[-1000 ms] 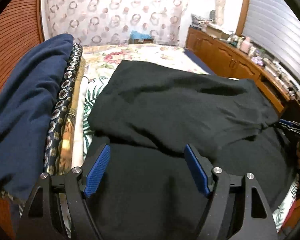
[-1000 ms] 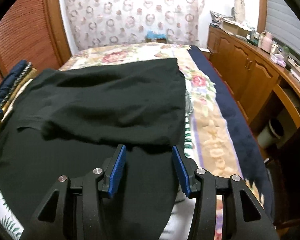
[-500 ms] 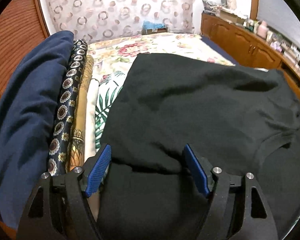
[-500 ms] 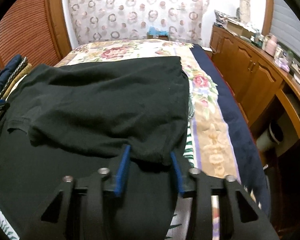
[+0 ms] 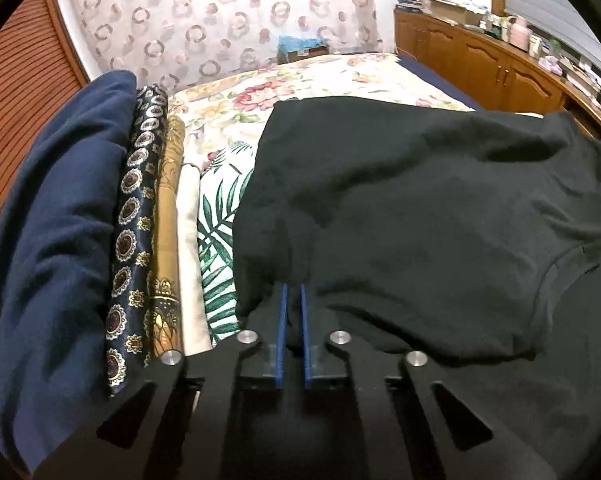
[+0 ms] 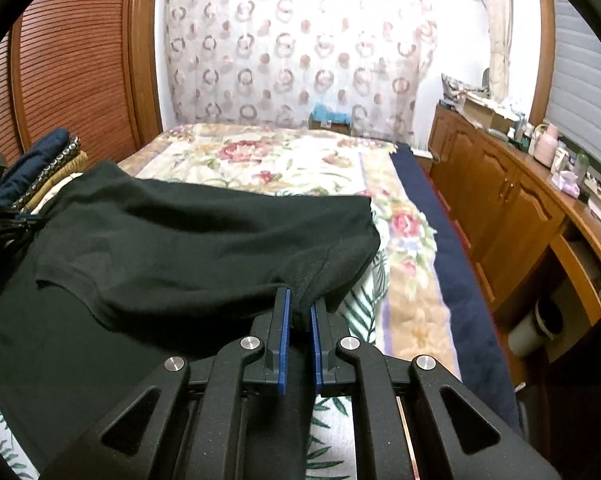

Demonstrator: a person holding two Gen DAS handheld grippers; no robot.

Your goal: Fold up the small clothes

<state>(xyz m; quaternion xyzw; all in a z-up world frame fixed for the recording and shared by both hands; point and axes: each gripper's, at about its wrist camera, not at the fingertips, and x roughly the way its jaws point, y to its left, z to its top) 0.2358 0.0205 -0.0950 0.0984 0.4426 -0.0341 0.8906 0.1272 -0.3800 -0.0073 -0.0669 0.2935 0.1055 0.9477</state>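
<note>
Left gripper (image 5: 293,292) and right gripper (image 6: 299,298) each clamp the near folded edge of one black T-shirt (image 5: 400,208), which lies on the floral bed (image 6: 284,160). Step judged: mid-fold. Next: carry both held corners evenly. One stack of folded clothes (image 5: 100,220) lies left of the shirt.
</note>
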